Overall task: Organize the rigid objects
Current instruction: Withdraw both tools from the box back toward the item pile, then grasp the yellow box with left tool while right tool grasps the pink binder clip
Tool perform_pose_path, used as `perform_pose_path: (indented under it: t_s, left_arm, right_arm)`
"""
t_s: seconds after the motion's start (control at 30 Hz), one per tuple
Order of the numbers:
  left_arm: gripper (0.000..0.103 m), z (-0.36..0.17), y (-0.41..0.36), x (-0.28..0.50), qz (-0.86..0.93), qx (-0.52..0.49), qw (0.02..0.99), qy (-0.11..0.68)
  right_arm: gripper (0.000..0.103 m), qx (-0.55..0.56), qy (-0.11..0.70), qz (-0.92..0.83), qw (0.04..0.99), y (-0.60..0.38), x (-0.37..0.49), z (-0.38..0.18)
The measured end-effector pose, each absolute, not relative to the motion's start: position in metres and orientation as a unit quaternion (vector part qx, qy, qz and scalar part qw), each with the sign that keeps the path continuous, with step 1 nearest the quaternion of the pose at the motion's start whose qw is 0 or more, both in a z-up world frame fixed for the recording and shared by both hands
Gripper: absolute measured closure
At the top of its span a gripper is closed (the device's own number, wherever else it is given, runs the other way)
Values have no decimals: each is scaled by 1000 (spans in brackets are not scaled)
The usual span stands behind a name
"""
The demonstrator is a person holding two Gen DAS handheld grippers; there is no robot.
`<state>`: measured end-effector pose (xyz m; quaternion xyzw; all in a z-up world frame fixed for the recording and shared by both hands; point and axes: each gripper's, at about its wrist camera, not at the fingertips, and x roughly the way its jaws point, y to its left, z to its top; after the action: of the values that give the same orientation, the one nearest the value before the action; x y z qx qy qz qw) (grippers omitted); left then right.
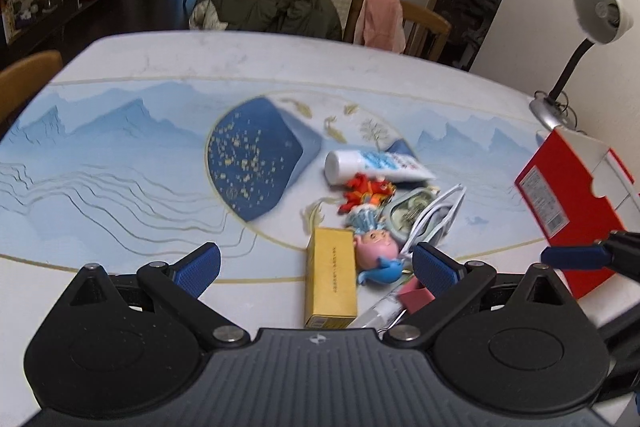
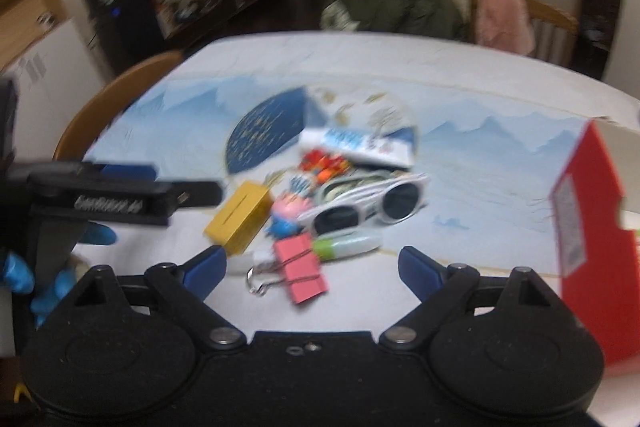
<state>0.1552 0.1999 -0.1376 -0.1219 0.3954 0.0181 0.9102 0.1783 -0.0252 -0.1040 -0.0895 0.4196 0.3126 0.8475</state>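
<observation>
Mountain-print table [image 1: 120, 147]: small rigid objects clustered left of the red box [image 2: 592, 227]; left gripper [image 1: 316, 267] and right gripper [image 2: 308, 267] both wide, empty; crowding risks nudging the pink clip [image 2: 302, 267] aside

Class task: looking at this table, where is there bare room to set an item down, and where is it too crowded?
Free: the wide stretch of table left of the yellow box, and the strip between the sunglasses and the red box. Crowded: the pile from the tube down to the pink clip.
</observation>
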Motion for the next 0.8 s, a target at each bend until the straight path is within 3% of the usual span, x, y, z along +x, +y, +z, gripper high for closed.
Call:
perform_pose_path:
  t_s: [0.17, 0.63, 0.8]
  left_arm:
    - [0, -153, 200, 166, 21, -113, 905, 409]
    - [1, -179, 200, 183, 17, -117, 898, 424]
    - [12, -183, 194, 186, 7, -107, 897, 428]
  right_arm:
    - [20, -141, 441, 323, 825, -7, 178, -130]
    - [40, -154, 457, 339, 808, 8, 195, -158]
    - [48, -156, 459, 346, 803, 11, 198, -162]
